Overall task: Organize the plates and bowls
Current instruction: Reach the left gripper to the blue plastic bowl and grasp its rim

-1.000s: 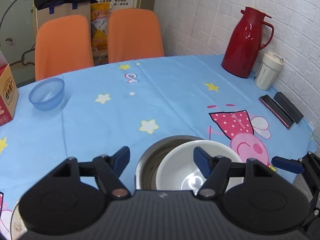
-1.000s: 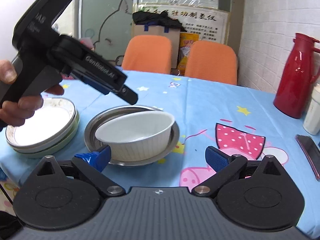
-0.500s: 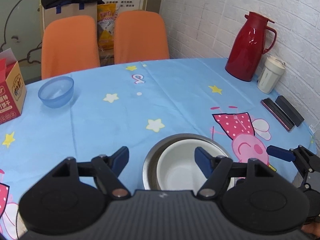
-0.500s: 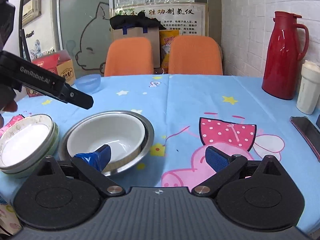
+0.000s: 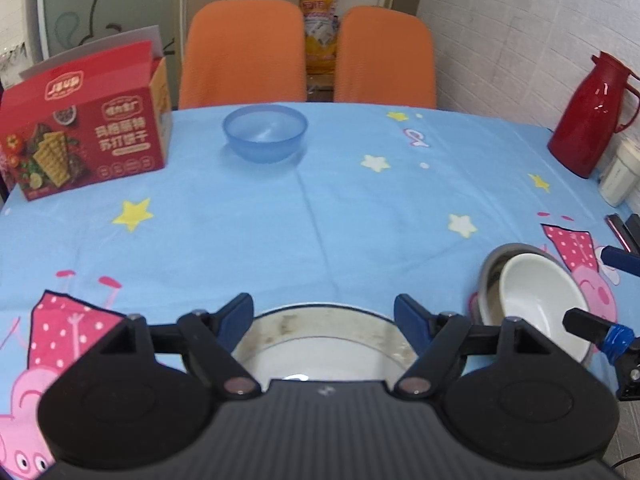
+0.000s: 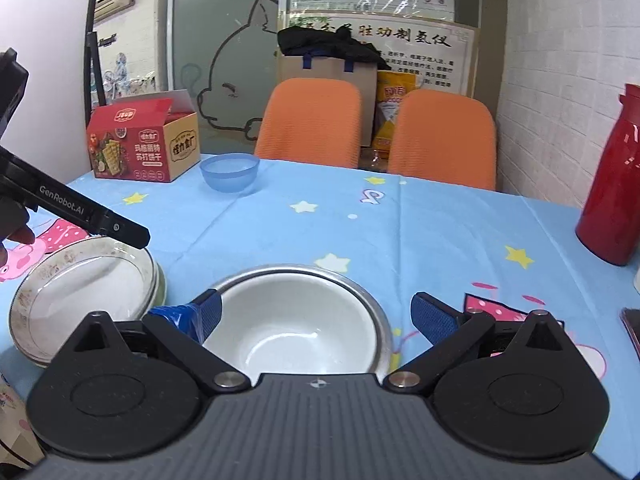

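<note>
Left wrist view: the left gripper (image 5: 324,316) hangs over the near plate stack (image 5: 320,344), jaws opening, spread either side of the far rim with nothing pinched between them. To the right, the white bowl (image 5: 540,304) sits nested in the steel bowl (image 5: 486,276). The blue bowl (image 5: 265,133) stands alone at the far side of the table (image 5: 320,220), just right of the red cracker box (image 5: 86,140).

Right wrist view shows the right gripper (image 6: 316,316) with jaws spread wide, straddling the nested white bowl, not pressing it; the left finger carries blue tape.

Step in hand, as I judge it: bowls are partly nested and plates stacked, with the blue bowl the one stray. The next move likely calls for a reach to the far side, jaws set over the blue bowl's rim, then a carry back to the nested pair.

Count: three bowls (white, steel, blue); plate stack shows at least two, one white-rimmed on a greenish one, exact count unclear. Two orange chairs (image 6: 312,120), one red thermos (image 5: 592,116).
</note>
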Demonstrator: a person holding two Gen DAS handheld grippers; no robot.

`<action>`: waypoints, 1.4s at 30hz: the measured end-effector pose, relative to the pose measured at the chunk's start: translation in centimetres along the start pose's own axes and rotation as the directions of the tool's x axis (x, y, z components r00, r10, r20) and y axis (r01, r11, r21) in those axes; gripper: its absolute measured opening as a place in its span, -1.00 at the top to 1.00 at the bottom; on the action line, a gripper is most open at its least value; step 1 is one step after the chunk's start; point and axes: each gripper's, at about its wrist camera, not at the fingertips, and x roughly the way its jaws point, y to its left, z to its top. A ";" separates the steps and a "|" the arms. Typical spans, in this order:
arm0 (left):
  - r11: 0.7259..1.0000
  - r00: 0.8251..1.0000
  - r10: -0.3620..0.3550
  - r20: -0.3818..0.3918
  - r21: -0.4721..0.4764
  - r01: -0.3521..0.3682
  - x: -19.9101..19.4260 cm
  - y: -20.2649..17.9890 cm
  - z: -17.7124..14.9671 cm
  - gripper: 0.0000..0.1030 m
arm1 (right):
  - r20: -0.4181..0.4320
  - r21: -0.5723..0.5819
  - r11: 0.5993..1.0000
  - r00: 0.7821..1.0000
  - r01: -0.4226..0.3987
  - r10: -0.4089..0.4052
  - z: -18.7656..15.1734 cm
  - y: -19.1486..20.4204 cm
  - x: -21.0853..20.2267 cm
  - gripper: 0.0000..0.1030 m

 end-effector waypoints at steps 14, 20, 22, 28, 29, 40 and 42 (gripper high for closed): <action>0.999 1.000 0.017 0.013 -0.041 -0.017 2.9 6.8 4.5 -0.52 | -0.055 -0.196 0.971 0.990 -0.136 0.128 11.0 5.0 8.7 -0.72; 0.998 1.000 0.016 -0.008 -0.064 -0.016 5.8 8.1 7.0 -0.52 | -0.155 -0.252 0.951 0.978 -0.178 0.142 13.2 5.4 14.4 -0.72; 0.996 1.000 0.004 0.000 -0.091 -0.004 6.9 8.4 8.8 -0.52 | -0.198 -0.271 0.943 0.970 -0.193 0.141 13.5 5.3 16.7 -0.72; 0.973 0.999 -0.054 -0.002 -0.224 0.053 11.5 8.5 14.9 -0.56 | -0.288 -0.249 0.942 0.946 -0.223 0.148 13.4 4.6 22.9 -0.72; 0.974 0.999 -0.045 -0.011 -0.223 0.042 12.5 8.4 15.5 -0.56 | -0.297 -0.238 0.945 0.943 -0.225 0.150 13.3 4.6 23.8 -0.72; 0.966 0.998 0.016 -0.060 -0.256 -0.031 18.3 9.0 17.4 -0.56 | -0.323 -0.161 0.946 0.921 -0.279 0.217 13.7 5.4 29.1 -0.72; 0.969 0.998 0.014 -0.054 -0.246 -0.027 19.0 8.9 17.5 -0.56 | -0.328 -0.152 0.949 0.920 -0.278 0.217 13.7 5.7 29.7 -0.72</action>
